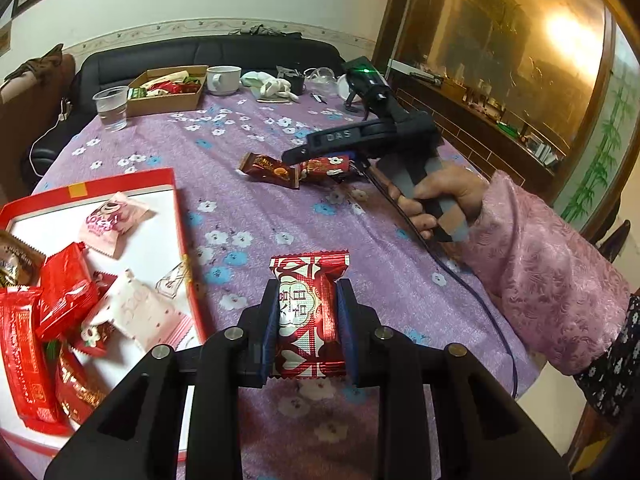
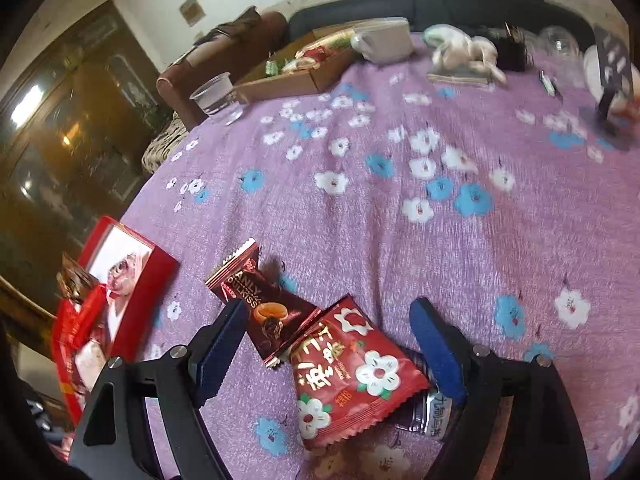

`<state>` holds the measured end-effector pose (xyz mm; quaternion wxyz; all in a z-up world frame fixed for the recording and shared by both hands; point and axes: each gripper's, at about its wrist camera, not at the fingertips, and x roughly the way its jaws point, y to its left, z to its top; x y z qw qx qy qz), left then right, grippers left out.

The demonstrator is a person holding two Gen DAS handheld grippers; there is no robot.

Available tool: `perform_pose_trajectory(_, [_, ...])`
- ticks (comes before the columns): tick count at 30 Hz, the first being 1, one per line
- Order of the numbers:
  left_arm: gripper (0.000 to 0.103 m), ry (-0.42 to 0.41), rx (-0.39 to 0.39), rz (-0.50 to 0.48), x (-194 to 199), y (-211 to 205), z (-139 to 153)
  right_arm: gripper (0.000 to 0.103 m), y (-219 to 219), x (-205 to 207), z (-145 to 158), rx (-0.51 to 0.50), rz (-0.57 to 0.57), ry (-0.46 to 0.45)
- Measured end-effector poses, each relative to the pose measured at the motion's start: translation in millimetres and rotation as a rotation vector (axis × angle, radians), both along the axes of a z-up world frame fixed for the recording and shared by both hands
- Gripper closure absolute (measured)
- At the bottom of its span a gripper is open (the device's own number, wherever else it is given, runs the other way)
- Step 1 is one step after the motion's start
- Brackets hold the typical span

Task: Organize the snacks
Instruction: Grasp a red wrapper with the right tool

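My left gripper [image 1: 308, 316] is shut on a red-and-white foil candy packet [image 1: 308, 312], held above the purple cloth just right of the red snack box [image 1: 182, 216]. The box holds several red, pink and brown packets [image 1: 68, 296]. My right gripper [image 2: 328, 344] is open, its jaws wide on either side of a red flowered packet [image 2: 352, 376] and a brown chocolate packet [image 2: 260, 304] lying on the cloth. A dark packet [image 2: 428, 412] lies partly under the red one. In the left wrist view the right gripper [image 1: 320, 160] hovers over these packets [image 1: 272, 168].
A cardboard tray of snacks [image 1: 168, 92], a plastic cup [image 1: 112, 108], a white mug [image 1: 222, 78], a white cloth [image 1: 272, 86] and small items line the far table edge. A sofa stands behind. A cable [image 1: 460, 280] trails over the cloth.
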<state>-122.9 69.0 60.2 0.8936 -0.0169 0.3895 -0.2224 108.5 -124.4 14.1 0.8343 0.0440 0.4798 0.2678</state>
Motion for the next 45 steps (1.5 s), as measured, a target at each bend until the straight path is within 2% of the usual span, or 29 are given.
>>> perform_pose_trajectory(3, [0.079, 0.000, -0.009, 0.013, -0.7, 4.5, 0.6, 0.021, 0.8, -11.8, 0.6, 0.000, 0.024, 0.011])
perform_pose_trajectory(5, [0.079, 0.002, -0.015, 0.013, -2.4, 5.5, -0.3, 0.024, 5.4, -26.5, 5.4, -0.057, 0.041, -0.041])
perform_pose_trajectory(7, [0.079, 0.002, -0.018, 0.015, -3.8, 5.6, -0.8, 0.036, 8.9, -34.4, 8.0, -0.097, 0.028, -0.072])
perform_pose_trajectory(8, [0.079, 0.003, -0.020, 0.016, -4.8, 5.3, -0.7, 0.051, 10.3, -36.2, 7.5, -0.127, 0.013, -0.082])
perform_pose_trajectory(9, [0.079, 0.004, -0.023, 0.018, -5.9, 5.8, -0.9, 0.060, 11.4, -35.3, 6.8, -0.159, -0.006, -0.093])
perform_pose_trajectory(11, [0.079, 0.007, -0.024, 0.024, -8.2, 7.8, -0.9, 0.070, 12.0, -36.8, 5.2, -0.199, -0.050, -0.120])
perform_pose_trajectory(15, [0.079, 0.021, -0.018, 0.043, -9.2, 14.6, -3.5, 0.083, 8.3, -39.9, 5.4, -0.157, -0.106, -0.136])
perform_pose_trajectory(17, [0.079, 0.028, -0.022, 0.049, -9.4, 17.3, -4.6, 0.083, 5.5, -41.7, 6.3, -0.112, -0.117, -0.125])
perform_pose_trajectory(20, [0.079, 0.024, -0.024, 0.047, -10.9, 17.4, -4.6, 0.076, 1.9, -36.3, 2.4, -0.052, -0.142, -0.058])
perform_pose_trajectory(22, [0.079, 0.027, -0.026, 0.044, -10.9, 16.1, -5.1, 0.056, -6.6, -28.7, 0.0, 0.050, -0.178, -0.003])
perform_pose_trajectory(23, [0.079, 0.027, -0.026, 0.042, -11.9, 15.5, -5.2, 0.042, -13.4, -25.4, -0.4, 0.117, -0.213, 0.021])
perform_pose_trajectory(24, [0.079, 0.027, -0.026, 0.040, -11.8, 15.2, -5.7, 0.037, -17.8, -23.1, -1.0, 0.168, -0.234, 0.036])
perform_pose_trajectory(25, [0.079, 0.029, -0.028, 0.040, -10.9, 15.2, -5.8, 0.037, -23.8, -20.0, -1.9, 0.228, -0.262, 0.058])
perform_pose_trajectory(28, [0.079, 0.032, -0.028, 0.045, -8.9, 16.6, -6.4, 0.039, -37.0, -11.6, -8.4, 0.345, -0.344, 0.124])
perform_pose_trajectory(29, [0.079, 0.032, -0.029, 0.046, -8.4, 17.4, -6.3, 0.044, -39.3, -9.6, -10.4, 0.370, -0.365, 0.138])
perform_pose_trajectory(30, [0.079, 0.032, -0.030, 0.047, -7.8, 18.2, -6.5, 0.062, -39.8, -7.9, -11.8, 0.371, -0.378, 0.149])
perform_pose_trajectory(31, [0.079, 0.034, -0.031, 0.049, -7.0, 19.1, -6.9, 0.075, -38.5, -6.3, -14.1, 0.355, -0.387, 0.162])
perform_pose_trajectory(32, [0.079, 0.036, -0.032, 0.051, -6.6, 19.9, -7.1, 0.082, -36.9, -5.4, -18.1, 0.339, -0.393, 0.182])
perform_pose_trajectory(36, [0.079, 0.033, -0.034, 0.058, -6.6, 23.2, -6.2, 0.085, -45.0, -14.3, -18.3, 0.396, -0.440, 0.173])
perform_pose_trajectory(39, [0.079, 0.023, -0.035, 0.061, -8.4, 25.7, -3.2, 0.085, -56.5, -24.8, -12.5, 0.481, -0.469, 0.160])
perform_pose_trajectory(45, [0.078, -0.009, -0.034, 0.093, -12.3, 38.4, 3.4, 0.085, -54.7, -48.6, 14.9, 0.580, -0.424, 0.113])
